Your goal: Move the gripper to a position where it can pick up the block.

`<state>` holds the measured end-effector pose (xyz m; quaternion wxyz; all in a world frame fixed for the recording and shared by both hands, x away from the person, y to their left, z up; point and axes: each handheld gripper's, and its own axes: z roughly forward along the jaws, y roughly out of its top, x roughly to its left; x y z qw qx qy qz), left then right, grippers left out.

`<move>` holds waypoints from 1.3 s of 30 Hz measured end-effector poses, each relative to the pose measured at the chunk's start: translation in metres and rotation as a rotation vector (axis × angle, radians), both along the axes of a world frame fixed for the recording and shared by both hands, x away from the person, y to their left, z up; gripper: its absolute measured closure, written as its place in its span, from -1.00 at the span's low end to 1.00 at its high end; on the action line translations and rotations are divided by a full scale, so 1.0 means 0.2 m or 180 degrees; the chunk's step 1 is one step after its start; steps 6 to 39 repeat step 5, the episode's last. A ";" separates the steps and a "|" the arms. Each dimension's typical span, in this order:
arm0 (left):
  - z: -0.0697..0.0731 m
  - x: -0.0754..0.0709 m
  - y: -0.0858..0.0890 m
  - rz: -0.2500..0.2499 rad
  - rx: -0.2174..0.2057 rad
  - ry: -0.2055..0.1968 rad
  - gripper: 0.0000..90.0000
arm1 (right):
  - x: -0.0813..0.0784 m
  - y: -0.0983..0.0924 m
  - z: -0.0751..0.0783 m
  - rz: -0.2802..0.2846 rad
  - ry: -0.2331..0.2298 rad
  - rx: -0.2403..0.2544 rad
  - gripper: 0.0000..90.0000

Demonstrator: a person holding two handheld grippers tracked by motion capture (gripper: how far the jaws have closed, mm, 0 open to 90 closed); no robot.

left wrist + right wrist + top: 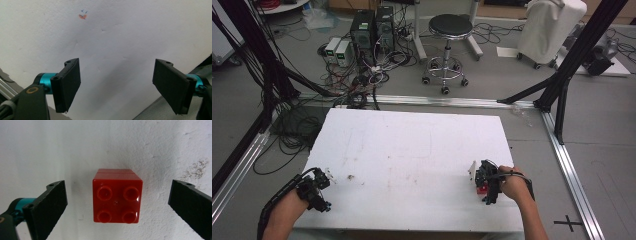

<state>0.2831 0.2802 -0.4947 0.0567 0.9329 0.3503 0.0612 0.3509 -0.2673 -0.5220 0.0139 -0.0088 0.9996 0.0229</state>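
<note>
A red toy brick (117, 198) with four studs on top stands on the white table (412, 150); a seam near its top edge suggests two stacked pieces. My right gripper (117, 207) hangs straight above it, open, with one jaw on each side and clear of the brick. In the high view the brick (482, 189) peeks out under the right gripper (484, 182) near the table's front right. My left gripper (319, 190) is at the front left corner, and its own view shows the left gripper (116, 87) open over bare white surface with nothing between the jaws.
A small orange and blue mark (83, 15) and a brownish stain (350, 177) sit on the table. A small white piece (472, 169) stands just left of the right gripper. Behind the table are cables, computer boxes (372, 27), a stool (449, 45) and black frame legs (562, 75).
</note>
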 end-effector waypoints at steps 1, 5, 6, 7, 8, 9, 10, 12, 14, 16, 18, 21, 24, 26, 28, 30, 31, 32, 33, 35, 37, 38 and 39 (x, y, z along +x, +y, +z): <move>0.00 0.00 0.00 0.0001 -0.0006 0.0002 -0.49 | 0.00 0.00 0.00 0.0000 0.0000 0.0000 -0.97; 0.00 0.00 0.00 0.0009 -0.0022 -0.0016 -0.49 | -0.01 0.00 0.01 0.0014 -0.0031 0.0028 -0.97; 0.00 0.00 0.00 0.0009 -0.0022 -0.0016 -0.49 | -0.01 0.00 0.01 0.0014 -0.0031 0.0028 -0.97; 0.00 0.00 0.00 0.0009 -0.0022 -0.0016 -0.49 | -0.01 0.00 0.01 0.0014 -0.0031 0.0028 -0.97; 0.00 0.00 0.00 0.0009 -0.0022 -0.0016 -0.49 | -0.01 0.00 0.01 0.0014 -0.0031 0.0028 -0.97; 0.00 0.00 0.00 0.0009 -0.0022 -0.0016 -0.49 | -0.01 0.00 0.01 0.0014 -0.0031 0.0028 -0.97; 0.00 0.00 0.00 0.0009 -0.0022 -0.0016 -0.49 | -0.01 0.00 0.01 0.0014 -0.0031 0.0028 -0.97; 0.00 0.00 0.00 0.0009 -0.0022 -0.0016 -0.49 | -0.01 0.00 0.01 0.0014 -0.0031 0.0028 -0.97; 0.00 0.00 0.00 0.0009 -0.0022 -0.0016 -0.49 | -0.01 0.00 0.01 0.0014 -0.0031 0.0028 -0.97; 0.00 0.00 0.00 0.0009 -0.0022 -0.0016 -0.49 | -0.01 0.00 0.01 0.0014 -0.0031 0.0028 -0.97; 0.00 0.00 0.00 0.0009 -0.0022 -0.0016 -0.49 | -0.01 0.00 0.01 0.0014 -0.0031 0.0028 -0.97; 0.00 0.00 0.00 0.0009 -0.0022 -0.0016 -0.49 | -0.01 0.00 0.01 0.0014 -0.0031 0.0028 -0.97; 0.00 0.00 0.00 0.0009 -0.0022 -0.0016 -0.49 | -0.01 0.00 0.01 0.0014 -0.0031 0.0028 -0.97; 0.00 0.00 0.00 0.0009 -0.0022 -0.0016 -0.49 | -0.01 0.00 0.01 0.0014 -0.0031 0.0028 -0.97; 0.00 0.00 0.00 0.0009 -0.0022 -0.0016 -0.49 | -0.01 0.00 0.01 0.0014 -0.0031 0.0028 -0.97; 0.00 0.00 0.00 0.0009 -0.0022 -0.0016 -0.49 | -0.01 0.00 0.01 0.0014 -0.0031 0.0028 -0.97; 0.00 0.00 0.00 0.0009 -0.0022 -0.0016 -0.49 | -0.01 0.00 0.01 0.0014 -0.0031 0.0028 -0.97; 0.00 0.00 0.00 0.0009 -0.0022 -0.0016 -0.49 | -0.01 0.00 0.01 0.0014 -0.0031 0.0028 -0.97; 0.00 0.00 0.00 0.0009 -0.0022 -0.0016 -0.49 | -0.01 0.00 0.01 0.0014 -0.0031 0.0028 -0.97; 0.00 0.00 0.00 0.0009 -0.0022 -0.0016 -0.49 | -0.01 0.00 0.01 0.0014 -0.0031 0.0028 -0.97; 0.00 0.00 0.00 0.0009 -0.0022 -0.0016 -0.49 | -0.01 0.00 0.01 0.0014 -0.0031 0.0028 -0.97; 0.00 0.00 0.00 0.0009 -0.0022 -0.0016 -0.49 | -0.01 0.00 0.01 0.0014 -0.0031 0.0028 -0.97; 0.00 0.00 0.00 0.0009 -0.0022 -0.0016 -0.49 | -0.01 0.00 0.01 0.0014 -0.0031 0.0028 -0.97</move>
